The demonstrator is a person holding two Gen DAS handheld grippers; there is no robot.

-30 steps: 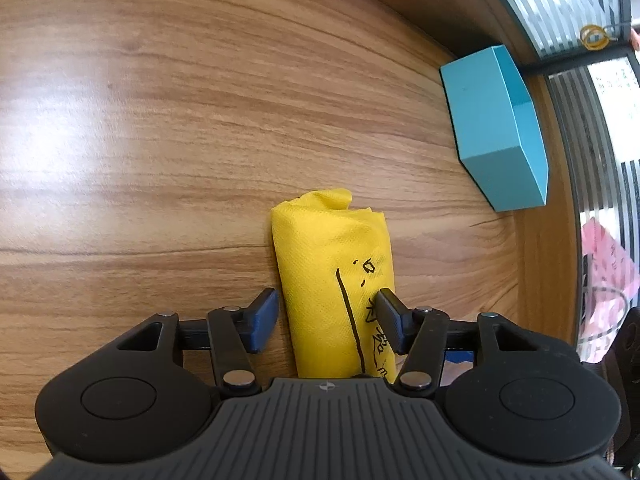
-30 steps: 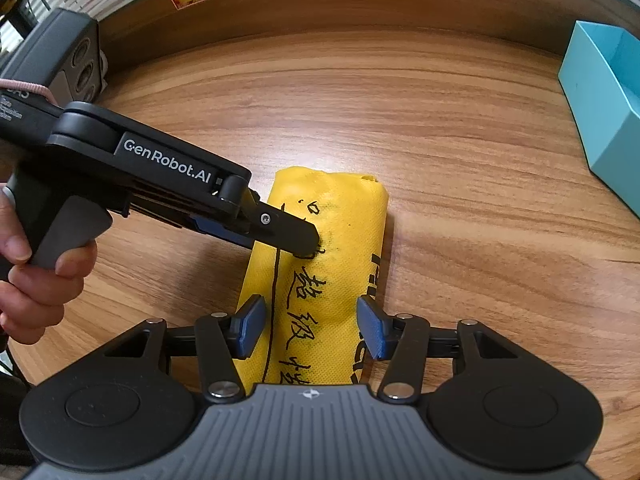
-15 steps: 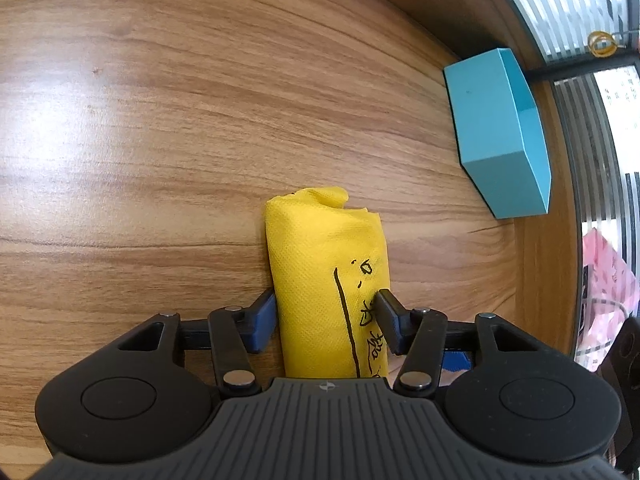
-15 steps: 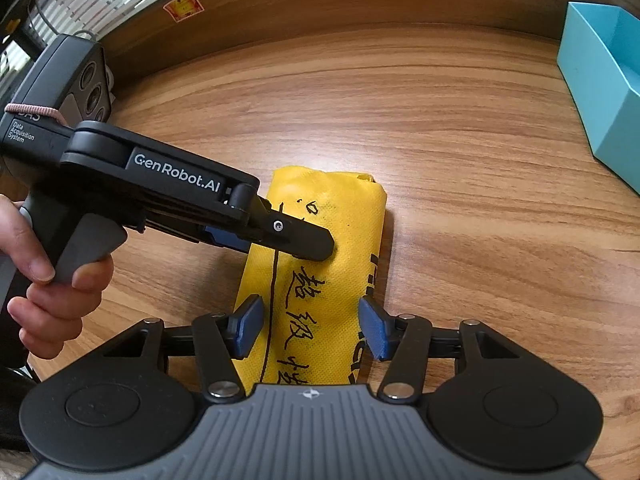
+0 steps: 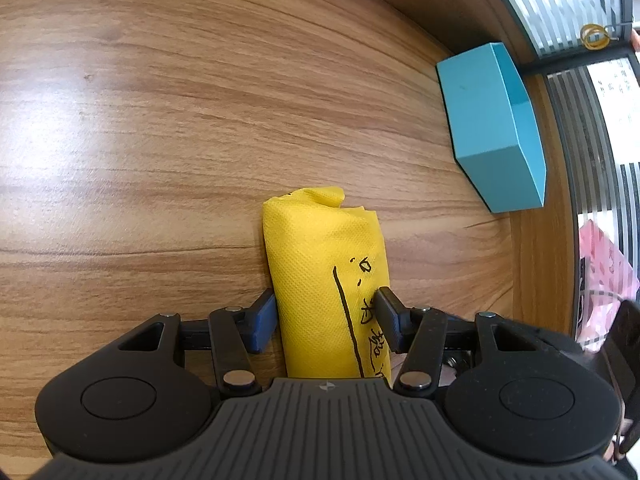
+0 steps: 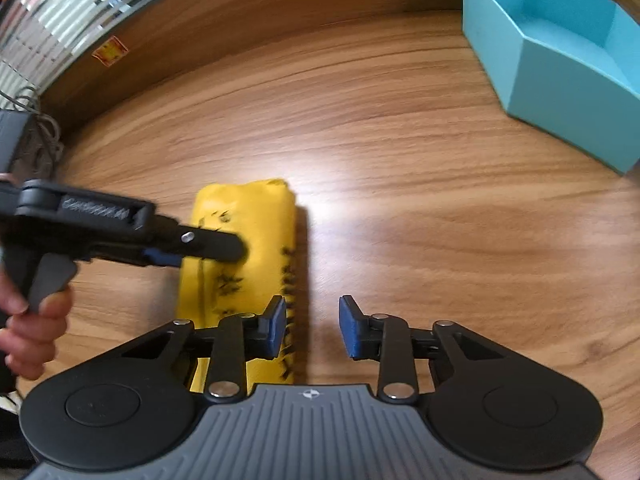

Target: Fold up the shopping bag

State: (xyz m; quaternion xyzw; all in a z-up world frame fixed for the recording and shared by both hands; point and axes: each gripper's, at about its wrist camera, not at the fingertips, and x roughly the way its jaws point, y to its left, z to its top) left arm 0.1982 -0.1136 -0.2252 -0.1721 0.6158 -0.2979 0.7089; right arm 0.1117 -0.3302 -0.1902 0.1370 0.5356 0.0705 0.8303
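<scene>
Since a second before, the right gripper (image 6: 312, 326) had slid sideways off the bag: its jaws, which had straddled the yellow roll, now hung over bare wood just beside it, the left pad overlapping the roll's edge in the right wrist view. They were closing, with nothing between them. The left gripper (image 5: 326, 318) had kept its place.

The wooden desk (image 5: 160, 160) filled most of both views, its grain running across. Near its far edge sat an open teal box (image 6: 560, 52), well apart from the bag, with striped window blinds (image 5: 560, 4) beyond it.

The yellow shopping bag (image 5: 320, 264) lay on the desk folded into a narrow bundle, black handwriting running along its top face, and one end slightly ruffled (image 5: 324, 196).

The left gripper's jaws stood fairly wide about the near part of that bundle, one pad at each long side. The right pad touched the fabric near the writing; the other lay close against the opposite side, though whether they truly pinched I could not tell. From the right wrist view, that gripper (image 6: 224, 246) reached across the bag, a person's hand (image 6: 32, 320) wrapped round its handle.
</scene>
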